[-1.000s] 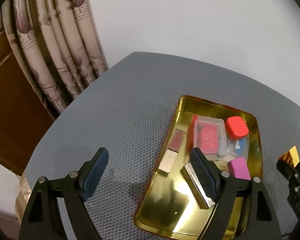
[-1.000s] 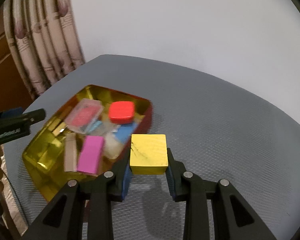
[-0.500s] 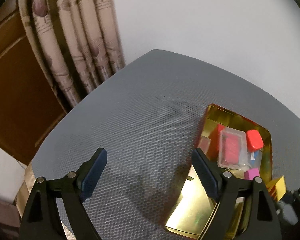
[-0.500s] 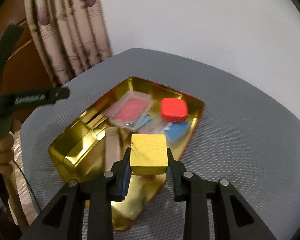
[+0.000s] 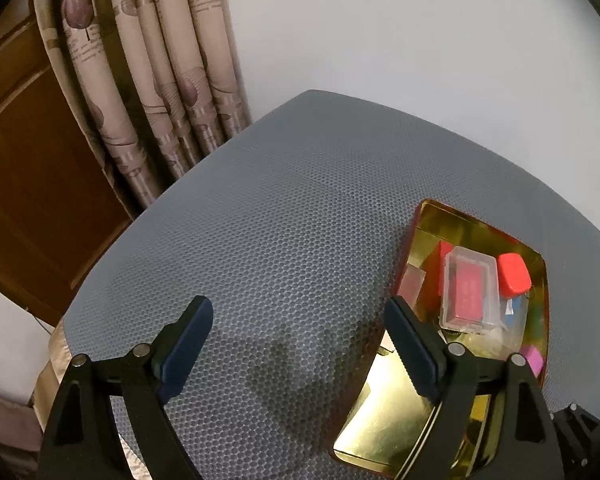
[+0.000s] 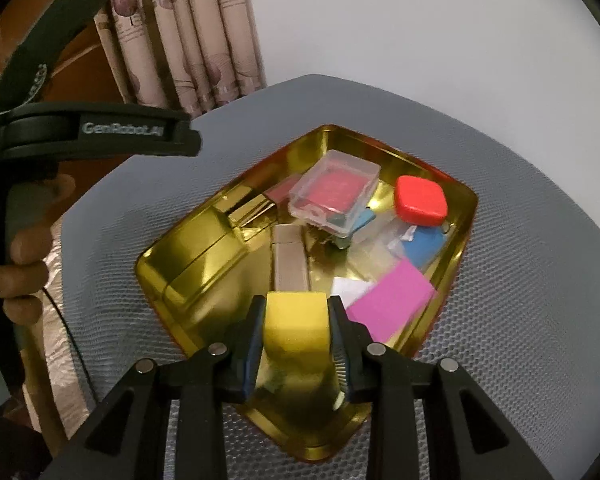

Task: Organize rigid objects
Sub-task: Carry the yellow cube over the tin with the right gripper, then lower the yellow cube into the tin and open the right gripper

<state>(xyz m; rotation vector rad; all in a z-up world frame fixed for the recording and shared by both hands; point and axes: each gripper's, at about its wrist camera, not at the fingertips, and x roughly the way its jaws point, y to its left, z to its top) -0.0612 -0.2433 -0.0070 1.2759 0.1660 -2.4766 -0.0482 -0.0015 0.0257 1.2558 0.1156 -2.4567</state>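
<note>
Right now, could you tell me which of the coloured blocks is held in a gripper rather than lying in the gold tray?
The yellow block, clamped in the right gripper above the gold tray. The pink, blue and red blocks lie inside.

Bare grey mesh tabletop [image 5: 284, 240] fills the left wrist frame's centre; the shiny gold metal tray [image 6: 188, 268] is crowded at upper right, open at lower left
</note>
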